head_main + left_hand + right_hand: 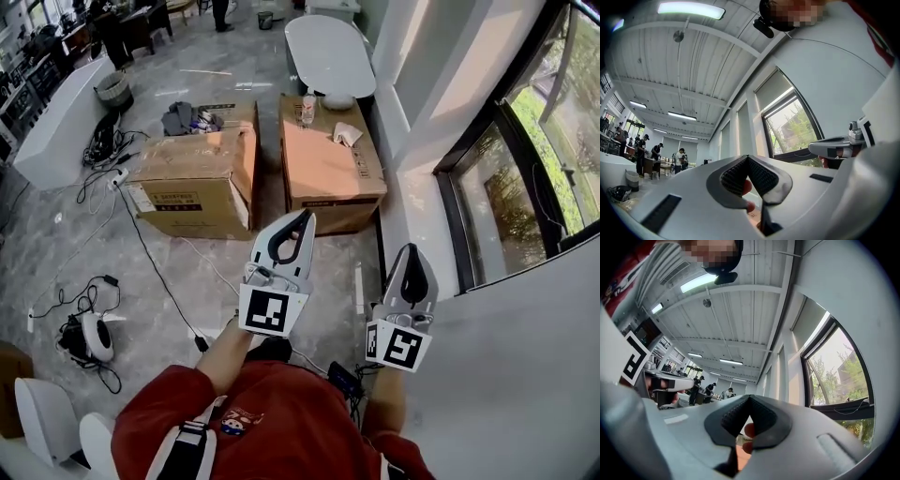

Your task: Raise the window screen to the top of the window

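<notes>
Both claws are clenched and empty. The left claw point(304, 216) has its ribbed pads pressed together with nothing between them, and the right claw point(411, 249) is the same. They are held side by side, tilted a little upward, well short of any contact.

The window point(525, 178) lies to the right of the right claw and somewhat ahead of it. The left claw is farther from it, with the right claw in between. In the gripper views a pale grey panel covers the upper part of the glass. I take this to be the screen point(809, 317), high above both claws, ending in a bright rail point(816, 333) along its lower edge.

The screen is probably light and limp, a thin sheet that creases or snags if pinched. It should give little weight but may run unevenly in its tracks. The rail looks like the only stiff part, so that is the place to grip or push. Use the middle, or one claw toward each end, so it rises level without jamming. The smooth rail may slip between the pads.
</notes>
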Motion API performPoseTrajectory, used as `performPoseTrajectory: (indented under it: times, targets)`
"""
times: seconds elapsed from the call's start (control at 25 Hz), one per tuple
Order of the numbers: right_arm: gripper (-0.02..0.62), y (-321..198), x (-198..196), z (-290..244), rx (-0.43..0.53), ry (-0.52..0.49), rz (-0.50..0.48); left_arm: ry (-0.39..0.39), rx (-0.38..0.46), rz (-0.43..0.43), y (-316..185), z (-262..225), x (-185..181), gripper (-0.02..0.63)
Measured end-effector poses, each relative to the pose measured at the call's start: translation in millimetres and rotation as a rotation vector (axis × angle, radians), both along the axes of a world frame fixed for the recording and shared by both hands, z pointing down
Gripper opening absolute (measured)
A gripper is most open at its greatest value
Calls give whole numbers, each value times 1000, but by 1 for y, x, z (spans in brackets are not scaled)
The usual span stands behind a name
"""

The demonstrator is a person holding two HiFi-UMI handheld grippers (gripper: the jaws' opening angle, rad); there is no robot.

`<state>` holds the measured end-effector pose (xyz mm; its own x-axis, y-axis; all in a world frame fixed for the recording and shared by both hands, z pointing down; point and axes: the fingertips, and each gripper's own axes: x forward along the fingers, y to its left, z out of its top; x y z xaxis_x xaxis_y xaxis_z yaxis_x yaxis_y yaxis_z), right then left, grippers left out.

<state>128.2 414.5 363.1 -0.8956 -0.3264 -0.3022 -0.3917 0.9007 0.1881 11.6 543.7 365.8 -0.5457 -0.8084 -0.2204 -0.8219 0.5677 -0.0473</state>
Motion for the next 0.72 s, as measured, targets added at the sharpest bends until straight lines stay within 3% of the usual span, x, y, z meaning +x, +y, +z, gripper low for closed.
performPoseTrajectory:
  times: [0.44,0.72]
  targets:
    - [9,-33,-90,-8,-12,0,40,22,-10,26,-26,1,-93,5]
    - [9,-43,-125,-7,-13,18,45,35,-8,57,-44,2,-131,5]
